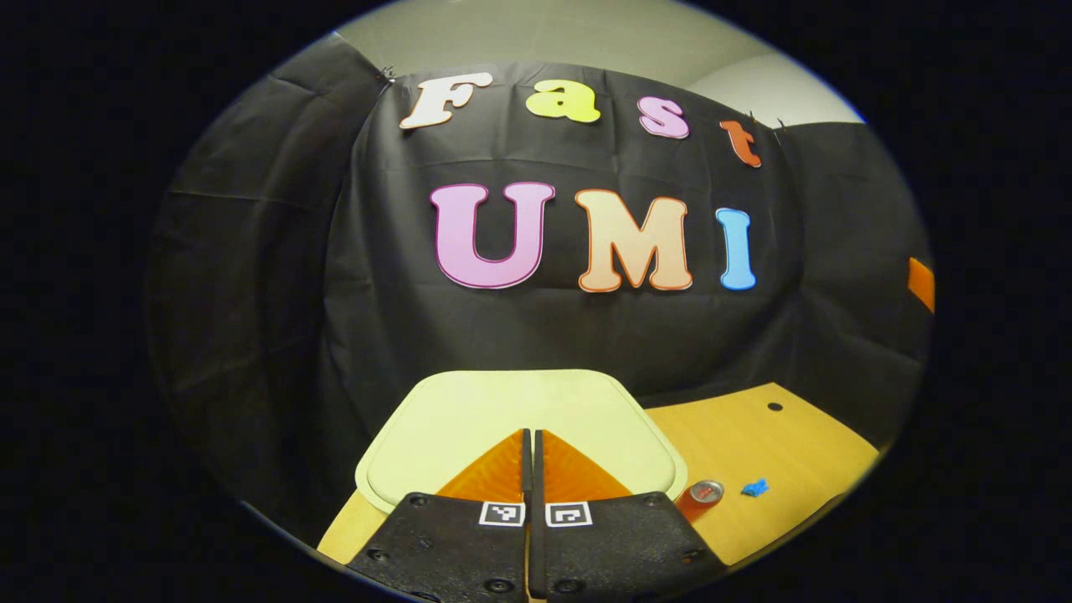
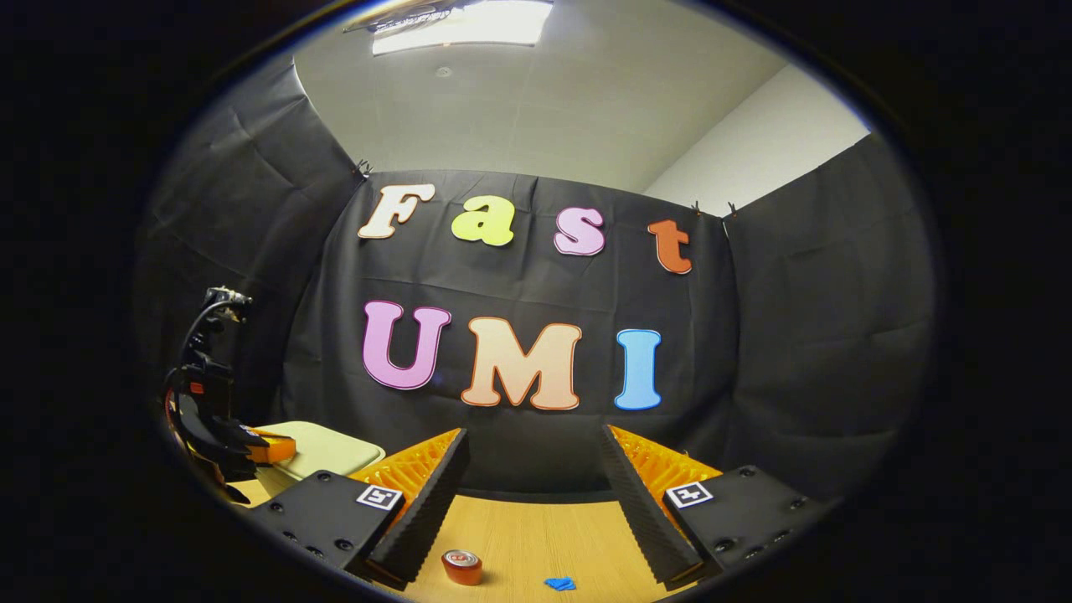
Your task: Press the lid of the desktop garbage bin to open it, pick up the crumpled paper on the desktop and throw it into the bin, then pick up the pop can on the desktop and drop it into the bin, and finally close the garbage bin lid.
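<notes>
I'm working in a recording booth, not a home: black cloth (image 2: 804, 335) is clipped up as walls at my nine, twelve and three o'clock, a plain office ceiling with a light panel (image 2: 461, 25) overhead, a wooden tabletop (image 2: 536, 536) below.

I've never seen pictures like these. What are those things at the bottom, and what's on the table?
They are two grabbing tools that a person holds, one in each hand. A camera rides on each, so you see its jaws at the bottom. In the left gripper view, the left gripper is shut, over the pale green bin lid. In the right gripper view, the right gripper is open and holds nothing. On the table stand a can and a small blue paper.
</notes>
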